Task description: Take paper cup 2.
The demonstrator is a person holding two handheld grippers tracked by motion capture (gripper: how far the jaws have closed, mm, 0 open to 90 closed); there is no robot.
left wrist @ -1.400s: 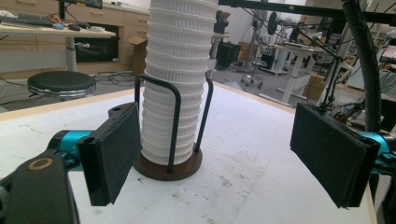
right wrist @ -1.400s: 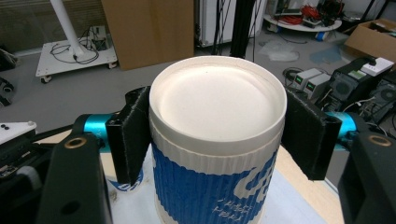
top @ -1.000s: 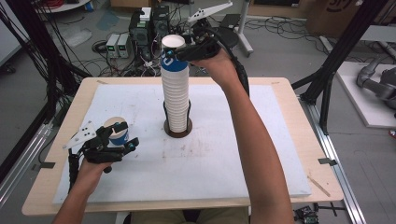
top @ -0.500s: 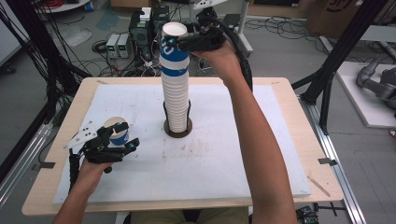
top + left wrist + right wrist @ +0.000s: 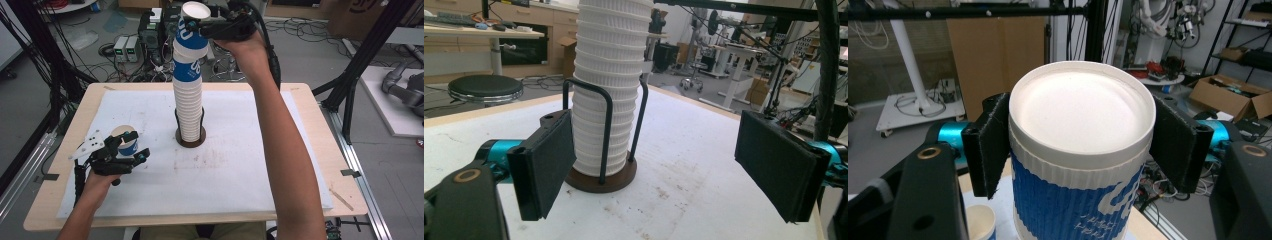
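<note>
We note the right hand-held gripper (image 5: 1080,145) clamping a ribbed paper cup (image 5: 1078,165), blue-sleeved, upturned; left hand-held gripper (image 5: 674,165) gapes wide, empty.

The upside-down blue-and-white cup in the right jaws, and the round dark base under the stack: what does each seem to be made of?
Blue-and-white ribbed cup: probably paper, matte, with a corrugated sleeve and rolled base rim. Round dark-brown base: looks like stained wood, smooth with a dull sheen; could be plastic.
</note>
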